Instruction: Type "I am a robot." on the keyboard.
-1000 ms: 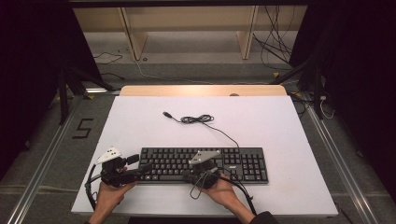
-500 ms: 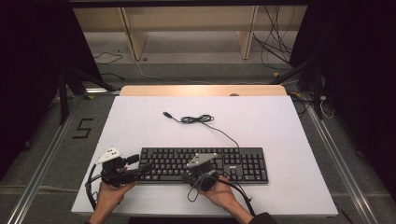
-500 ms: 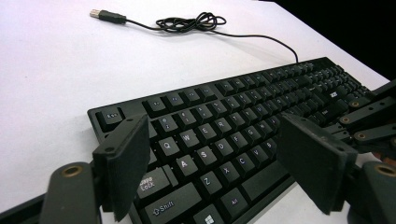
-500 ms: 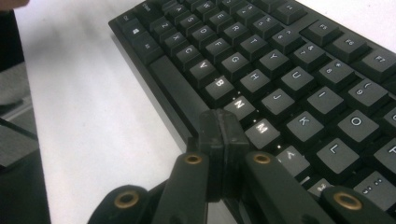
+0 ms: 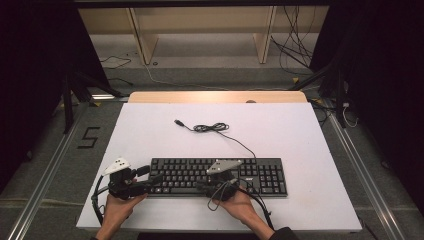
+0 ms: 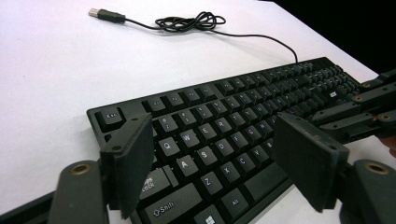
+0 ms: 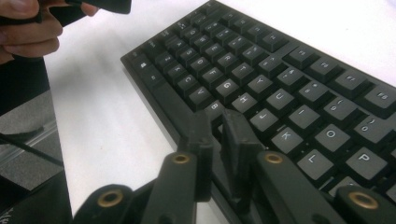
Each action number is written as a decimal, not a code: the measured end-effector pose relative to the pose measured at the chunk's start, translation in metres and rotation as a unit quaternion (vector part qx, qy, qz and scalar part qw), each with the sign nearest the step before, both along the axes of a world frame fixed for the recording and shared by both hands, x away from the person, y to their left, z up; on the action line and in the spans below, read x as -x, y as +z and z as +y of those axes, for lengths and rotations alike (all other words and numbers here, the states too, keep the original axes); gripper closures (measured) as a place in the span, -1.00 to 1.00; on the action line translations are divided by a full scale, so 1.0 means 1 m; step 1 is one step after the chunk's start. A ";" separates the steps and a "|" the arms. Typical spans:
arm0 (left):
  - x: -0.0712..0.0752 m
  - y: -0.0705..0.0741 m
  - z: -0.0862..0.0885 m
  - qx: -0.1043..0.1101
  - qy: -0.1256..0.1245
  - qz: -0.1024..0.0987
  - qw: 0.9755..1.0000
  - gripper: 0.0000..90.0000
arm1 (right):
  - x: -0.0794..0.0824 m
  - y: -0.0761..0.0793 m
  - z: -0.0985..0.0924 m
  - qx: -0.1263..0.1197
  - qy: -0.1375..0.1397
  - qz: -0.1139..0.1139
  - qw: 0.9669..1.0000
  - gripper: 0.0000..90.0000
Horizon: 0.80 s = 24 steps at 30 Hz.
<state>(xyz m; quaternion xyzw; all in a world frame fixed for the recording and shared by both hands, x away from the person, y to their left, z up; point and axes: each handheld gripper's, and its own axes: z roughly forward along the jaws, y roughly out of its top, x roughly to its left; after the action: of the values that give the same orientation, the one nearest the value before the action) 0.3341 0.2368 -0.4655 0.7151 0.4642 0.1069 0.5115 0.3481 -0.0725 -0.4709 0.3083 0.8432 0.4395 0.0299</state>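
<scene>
Two grippers work the keyboard (image 5: 220,175): the left gripper (image 6: 219,163) hangs fingers wide apart over the Q-A-Z keys, the right gripper (image 7: 219,140) nearly together and just parting, empty, above the spacebar edge. Risk: tips may mash neighbouring keys.

bright overhead light on the white table (image 5: 310,150), dark surroundings, perhaps slightly soft close-ups.

1. The right gripper (image 7: 215,135) has just been opening: its jaws, closed together before, now stand a narrow slit apart over the keyboard (image 7: 261,79), nothing between them.
2. The left gripper (image 6: 219,158) has just been closing slightly, its jaws wide above the keys.
</scene>
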 end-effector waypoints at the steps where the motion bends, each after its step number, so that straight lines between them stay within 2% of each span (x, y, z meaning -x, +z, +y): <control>1: 0.000 0.000 0.000 0.000 -0.001 0.000 1.000 -0.33 | 0.000 0.001 -0.001 -0.001 0.000 -0.001 1.000 0.80; 7: -0.001 -0.001 -0.001 0.003 -0.004 0.001 1.000 -0.20 | -0.002 0.005 -0.007 -0.014 -0.008 -0.004 1.000 0.60; 12: -0.003 -0.002 -0.002 -0.007 -0.002 0.006 1.000 -0.04 | -0.002 0.007 -0.011 -0.019 -0.016 -0.002 1.000 0.28; 24: -0.008 -0.005 -0.007 -0.035 -0.009 0.013 0.999 0.64 | -0.002 0.012 -0.017 -0.029 -0.027 -0.003 0.999 -0.03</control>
<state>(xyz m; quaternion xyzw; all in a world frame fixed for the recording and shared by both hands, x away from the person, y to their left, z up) 0.3425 0.2298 -0.4706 0.7378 0.4608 0.1091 0.4811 0.3498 -0.0898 -0.4588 0.3302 0.8214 0.4636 0.0356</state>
